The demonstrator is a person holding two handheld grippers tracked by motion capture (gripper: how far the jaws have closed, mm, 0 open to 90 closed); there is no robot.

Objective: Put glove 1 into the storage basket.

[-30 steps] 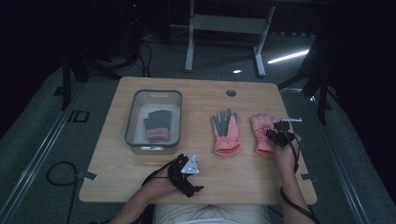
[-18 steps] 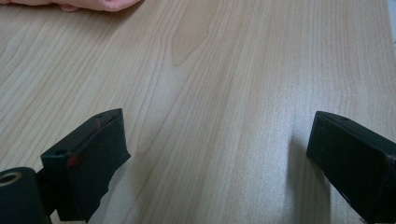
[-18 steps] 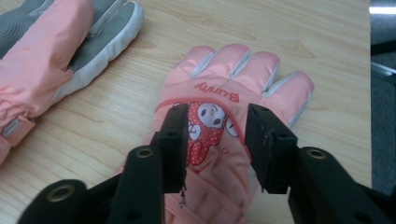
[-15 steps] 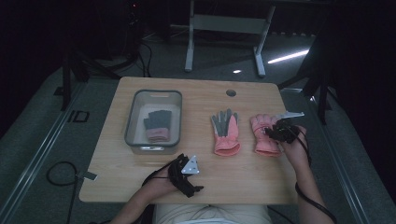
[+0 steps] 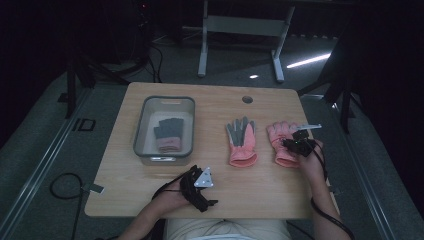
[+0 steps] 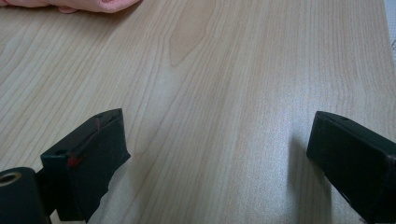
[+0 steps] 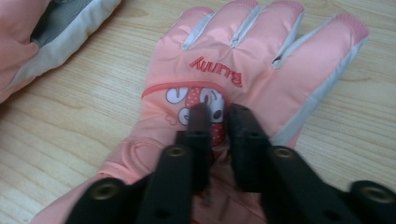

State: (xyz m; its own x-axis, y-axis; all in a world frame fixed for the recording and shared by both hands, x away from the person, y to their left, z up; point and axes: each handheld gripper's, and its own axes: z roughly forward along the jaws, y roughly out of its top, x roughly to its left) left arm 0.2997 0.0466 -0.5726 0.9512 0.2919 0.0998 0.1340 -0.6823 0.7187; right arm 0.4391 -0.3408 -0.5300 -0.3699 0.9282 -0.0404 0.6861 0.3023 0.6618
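A pink glove (image 7: 261, 60) printed "Bunny" lies back-up on the right of the wooden table (image 5: 210, 100). My right gripper (image 7: 217, 114) sits on the back of that pink glove (image 5: 278, 137) near the cuff, jaws shut with a fold of fabric pinched between them. In the high view the right gripper (image 5: 295, 145) rests over this glove. A second pink glove (image 5: 241, 142) with a grey palm lies beside it, toward the middle. My left gripper (image 5: 202, 192) rests near the table's front edge. This left gripper (image 6: 217, 149) stands wide open over bare wood.
A grey bin (image 5: 145, 125) stands on the left half of the table, with a grey and pink glove (image 5: 169, 135) inside. A round cable hole (image 5: 247, 99) sits near the far edge. A pink cuff (image 6: 70, 4) shows ahead of the left gripper.
The right hand and forearm have shifted slightly over the right pink glove. The left gripper has not moved.
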